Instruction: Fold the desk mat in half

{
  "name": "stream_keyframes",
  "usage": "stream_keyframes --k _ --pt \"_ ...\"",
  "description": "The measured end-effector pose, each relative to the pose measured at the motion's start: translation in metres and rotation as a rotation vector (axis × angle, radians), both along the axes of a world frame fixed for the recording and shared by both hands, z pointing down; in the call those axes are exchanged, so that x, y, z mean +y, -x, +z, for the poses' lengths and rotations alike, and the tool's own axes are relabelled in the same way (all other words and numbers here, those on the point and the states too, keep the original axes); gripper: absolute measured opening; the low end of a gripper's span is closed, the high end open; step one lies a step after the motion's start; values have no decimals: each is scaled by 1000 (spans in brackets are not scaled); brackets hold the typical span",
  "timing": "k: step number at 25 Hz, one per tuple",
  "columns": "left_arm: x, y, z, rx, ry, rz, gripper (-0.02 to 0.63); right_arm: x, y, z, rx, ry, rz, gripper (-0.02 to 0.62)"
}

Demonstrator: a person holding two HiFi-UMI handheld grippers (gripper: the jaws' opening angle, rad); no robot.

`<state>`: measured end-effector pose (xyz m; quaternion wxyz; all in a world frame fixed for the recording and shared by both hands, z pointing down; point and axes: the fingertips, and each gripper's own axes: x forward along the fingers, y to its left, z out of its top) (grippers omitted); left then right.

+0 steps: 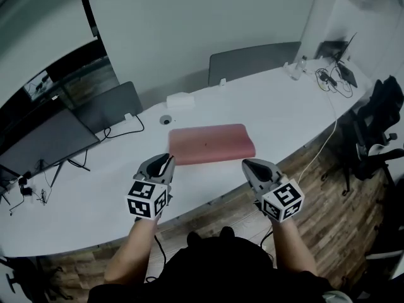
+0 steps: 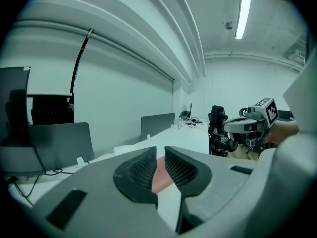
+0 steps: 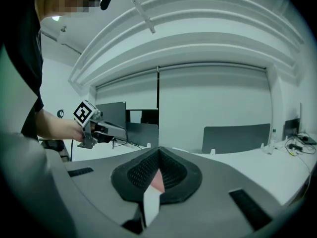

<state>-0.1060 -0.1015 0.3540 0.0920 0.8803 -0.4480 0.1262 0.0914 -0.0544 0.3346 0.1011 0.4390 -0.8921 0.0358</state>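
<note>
A pink desk mat lies flat on the white curved table, its long side across my view. My left gripper hovers above the table near the mat's near-left corner, apart from it. Its jaws stand a narrow gap apart with nothing between them, and the mat shows far off through the gap. My right gripper hovers by the mat's near-right corner, shut and empty. In the right gripper view its fingertips meet, with a sliver of the mat below them.
A white box and a round cable grommet sit behind the mat. Dark monitors stand at the left. Cables and small items crowd the table's far right end. A black office chair stands at the right.
</note>
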Motion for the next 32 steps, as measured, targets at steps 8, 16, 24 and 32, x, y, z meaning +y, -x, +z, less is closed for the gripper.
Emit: stream_keyframes --k 8,16,24,32 --pt "8 -30 -11 -6 -18 -57 58 -16 -40 0 -3 -26 -30 2" --pt "7 -12 3 -22 17 -142 58 -29 -58 -17 -10 -51 -42 2" --pt "-1 -6 -11 1 -13 -144 57 -26 -76 -34 -29 -82 -4 2" --pt "-2 -8 -23 21 -56 -160 50 -35 -69 -33 -71 -73 -11 2"
